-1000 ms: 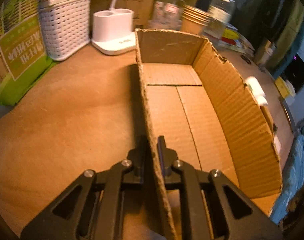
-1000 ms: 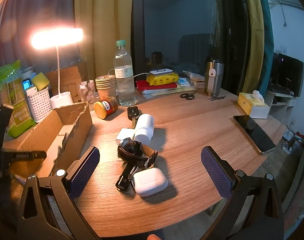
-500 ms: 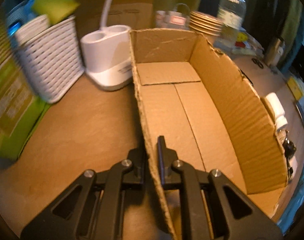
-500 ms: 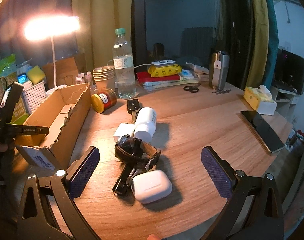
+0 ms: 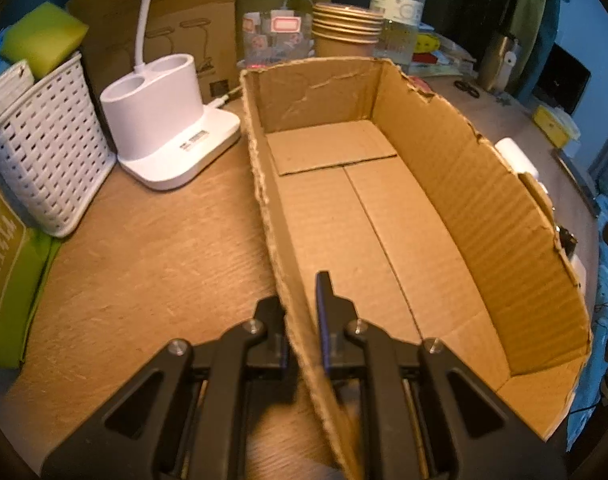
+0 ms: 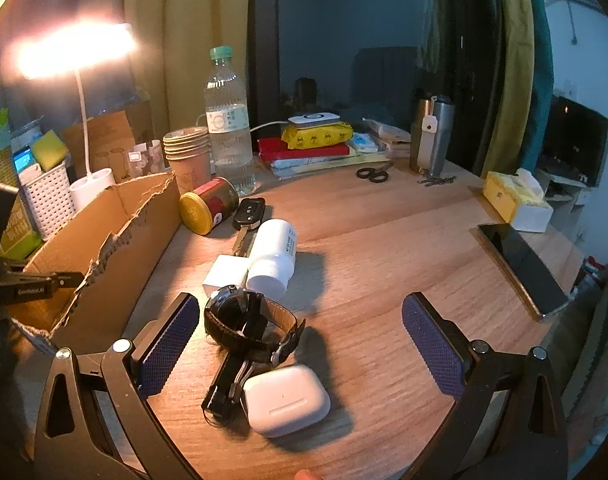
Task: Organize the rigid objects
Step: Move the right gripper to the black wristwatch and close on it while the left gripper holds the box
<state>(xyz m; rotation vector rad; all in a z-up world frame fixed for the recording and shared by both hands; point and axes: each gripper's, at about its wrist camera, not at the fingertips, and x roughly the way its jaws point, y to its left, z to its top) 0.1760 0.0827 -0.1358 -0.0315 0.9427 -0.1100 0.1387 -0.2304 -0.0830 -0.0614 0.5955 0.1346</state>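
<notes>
Corrugated cardboard box, torn-edged, wall pinched by left claw.

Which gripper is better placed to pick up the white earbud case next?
The right gripper: it is open, with the earbud case just below it. The left gripper is shut on the cardboard box wall.

Left black plastic two-finger gripper: triangular cut-out arms, silver screws, narrow blue-edged pads. Right black plastic two-finger gripper: same frame, silver screws, blue cross-hatched textured pads. Bare fingertip skin at bottom edge.
</notes>
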